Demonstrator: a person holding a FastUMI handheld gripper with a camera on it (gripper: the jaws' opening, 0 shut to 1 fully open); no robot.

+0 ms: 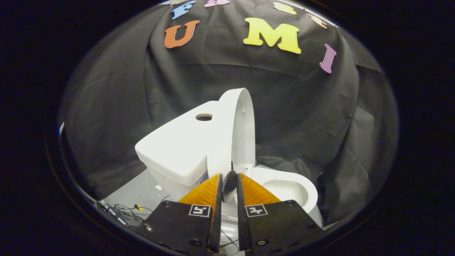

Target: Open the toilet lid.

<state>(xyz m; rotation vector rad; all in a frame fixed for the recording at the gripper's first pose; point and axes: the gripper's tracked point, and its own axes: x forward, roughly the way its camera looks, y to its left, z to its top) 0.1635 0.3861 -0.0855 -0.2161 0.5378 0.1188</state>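
I am holding the gripper (229, 185) low in front of the toilet, its two fingers nearly closed with a narrow gap between them. A small dark rounded piece (229, 184) is sitting in that gap at the fingertips; I cannot tell whether it belongs to the lid or the seat, nor whether both fingers are pressing on it, so I cannot tell if the gripper is grasping or merely closed around it. Each finger is carrying a small square black-and-white marker on its upper face; these are patterns, not readable words.

Just beyond the fingertips the toilet lid (233, 131) is standing nearly upright, seen almost edge-on, leaning back toward the tank (177, 145), which is lying behind and to the left of the fingers and is showing a round hole (204, 117) in its top. To the right of the fingers the bowl (289, 188) is lying open, its inside exposed.

I am judging the task as essentially done: the lid is raised off the bowl. What is remaining, as far as I can judge, is letting go and drawing the gripper away without pulling the lid forward.

No brand or readable label is appearing on the toilet. Loose wires (124, 211) are lying on the floor to the left of the fingers.
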